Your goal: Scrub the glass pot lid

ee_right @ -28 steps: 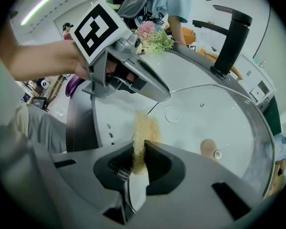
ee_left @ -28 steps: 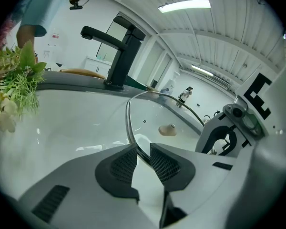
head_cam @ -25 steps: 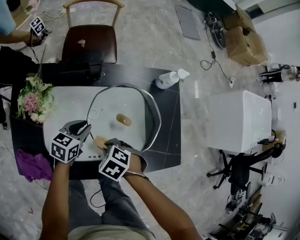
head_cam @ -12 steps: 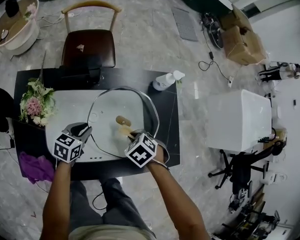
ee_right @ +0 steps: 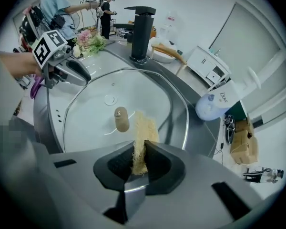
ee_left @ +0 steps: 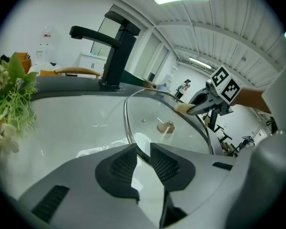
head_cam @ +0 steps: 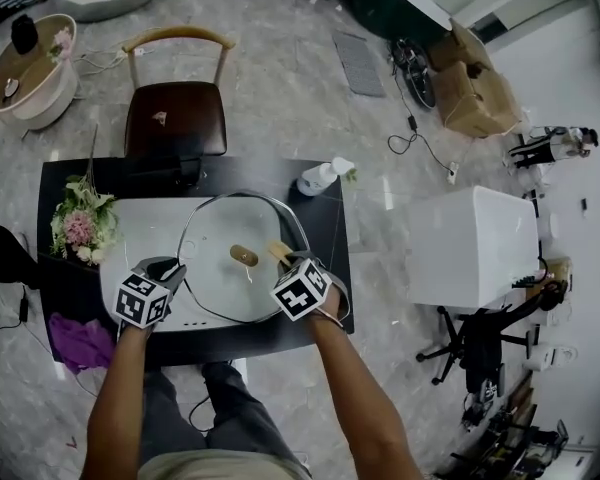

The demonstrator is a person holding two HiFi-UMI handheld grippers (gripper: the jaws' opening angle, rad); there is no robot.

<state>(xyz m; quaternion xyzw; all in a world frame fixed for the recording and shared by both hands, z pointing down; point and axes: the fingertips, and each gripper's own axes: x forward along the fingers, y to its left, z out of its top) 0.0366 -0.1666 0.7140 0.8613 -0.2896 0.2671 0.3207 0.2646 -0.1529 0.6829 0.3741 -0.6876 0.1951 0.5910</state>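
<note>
Glass, clear and round, ringed by a metal rim, with a tan knob [ee_right: 121,119] at its centre: the glass pot lid [head_cam: 215,268] sits in the white sink [head_cam: 140,223], between your two claws. Your left claw [ee_left: 143,157] pinches the lid's near rim between its pads, and its jaws are opening. Your right claw [ee_right: 139,160] is clamped on a tan fibrous scrubber [ee_right: 144,130]. The scrubber's free end touches the glass just beside the knob, on the side away from the left claw.
</note>
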